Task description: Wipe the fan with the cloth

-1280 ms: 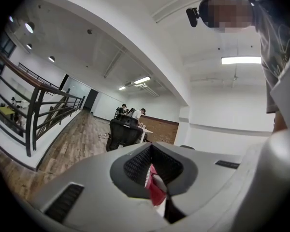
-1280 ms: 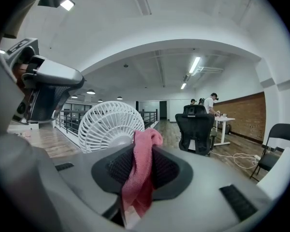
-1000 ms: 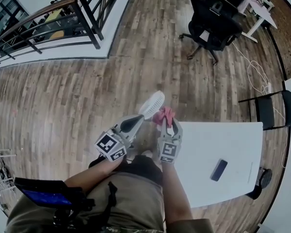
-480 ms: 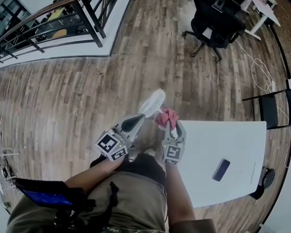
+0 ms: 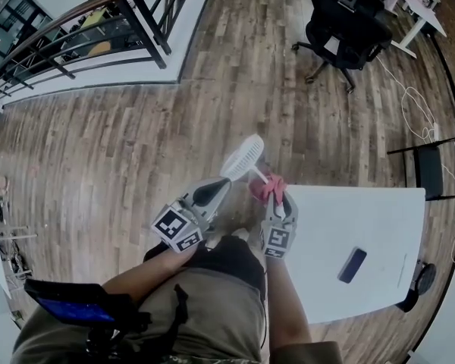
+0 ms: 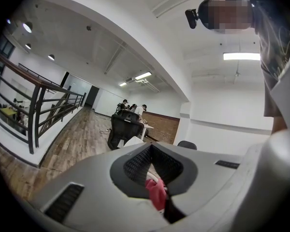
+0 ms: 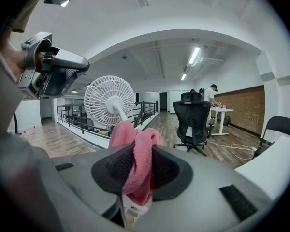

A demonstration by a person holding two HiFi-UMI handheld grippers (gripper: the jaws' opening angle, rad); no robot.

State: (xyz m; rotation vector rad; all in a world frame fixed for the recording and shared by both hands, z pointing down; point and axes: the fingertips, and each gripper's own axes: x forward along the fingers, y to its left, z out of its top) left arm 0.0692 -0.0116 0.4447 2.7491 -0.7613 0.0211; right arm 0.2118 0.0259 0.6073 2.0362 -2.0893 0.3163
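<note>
Two tongs. The left tongs (image 5: 224, 182) are shut tight on the one white fan (image 5: 243, 156), up in the air — just where they grip it is hard to see. The right tongs (image 5: 277, 201) squeeze the one pink cloth (image 5: 266, 187), just beside the fan. The fan's stick (image 7: 117, 113) goes behind the cloth. One white surface (image 5: 379, 226) lies below — an arm (image 5: 279, 298) hides part.

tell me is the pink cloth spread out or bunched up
Bunched up: the pink cloth sits crumpled in a wad, pinched by the right gripper.

Wood-plank floor (image 5: 98, 142); black railing (image 5: 68, 40); black office chair (image 5: 347, 25); white table (image 5: 356, 218); brick wall (image 7: 251, 105).
</note>
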